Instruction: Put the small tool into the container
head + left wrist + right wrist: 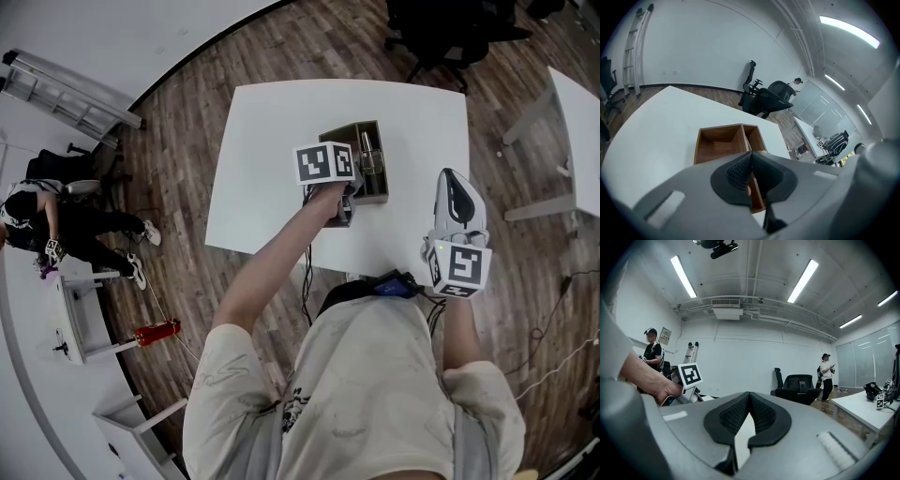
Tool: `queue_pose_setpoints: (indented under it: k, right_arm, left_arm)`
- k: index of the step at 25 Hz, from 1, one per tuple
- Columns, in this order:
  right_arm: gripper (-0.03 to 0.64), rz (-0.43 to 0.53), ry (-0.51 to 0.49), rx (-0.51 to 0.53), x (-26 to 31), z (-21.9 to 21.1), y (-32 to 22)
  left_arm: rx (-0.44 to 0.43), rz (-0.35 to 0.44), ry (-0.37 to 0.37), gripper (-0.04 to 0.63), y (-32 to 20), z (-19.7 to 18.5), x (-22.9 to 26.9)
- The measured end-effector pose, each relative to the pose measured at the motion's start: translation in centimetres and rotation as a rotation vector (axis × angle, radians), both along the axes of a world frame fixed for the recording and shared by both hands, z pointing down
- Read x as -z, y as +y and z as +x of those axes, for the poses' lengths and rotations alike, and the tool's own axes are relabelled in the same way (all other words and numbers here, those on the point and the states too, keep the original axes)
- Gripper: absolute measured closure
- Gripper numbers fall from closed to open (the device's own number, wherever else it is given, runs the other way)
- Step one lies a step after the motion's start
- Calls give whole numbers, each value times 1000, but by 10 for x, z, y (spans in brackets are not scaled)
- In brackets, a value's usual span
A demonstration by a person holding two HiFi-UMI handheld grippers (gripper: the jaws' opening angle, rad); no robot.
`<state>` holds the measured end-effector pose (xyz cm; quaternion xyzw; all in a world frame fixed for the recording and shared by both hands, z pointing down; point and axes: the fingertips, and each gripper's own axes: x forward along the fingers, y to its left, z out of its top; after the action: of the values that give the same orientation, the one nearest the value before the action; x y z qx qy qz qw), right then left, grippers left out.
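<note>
My left claw (750,161), closed and seemingly empty, hovers over the container (699,146); my right claw (749,401), closed too, is farther.

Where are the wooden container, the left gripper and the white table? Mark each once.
wooden container (719,143): left gripper view, inside of its larger compartment.
left gripper (750,157): left gripper view, where the tips of its jaws meet.
white table (272,159): head view, bare top left of the wooden container.

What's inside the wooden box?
The wooden box has two sections. The big one looks empty. The left claw covers most of the narrow one, so I can't tell what's there.
</note>
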<state>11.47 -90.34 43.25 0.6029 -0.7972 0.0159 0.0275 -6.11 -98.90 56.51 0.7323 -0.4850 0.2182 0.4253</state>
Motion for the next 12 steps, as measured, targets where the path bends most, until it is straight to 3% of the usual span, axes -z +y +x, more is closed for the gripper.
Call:
queue_pose_setpoints:
  k: [12]
  right_arm:
    - [612, 9, 12, 13, 5, -10, -1]
  left_arm:
    - [30, 201, -64, 577, -5, -15, 45]
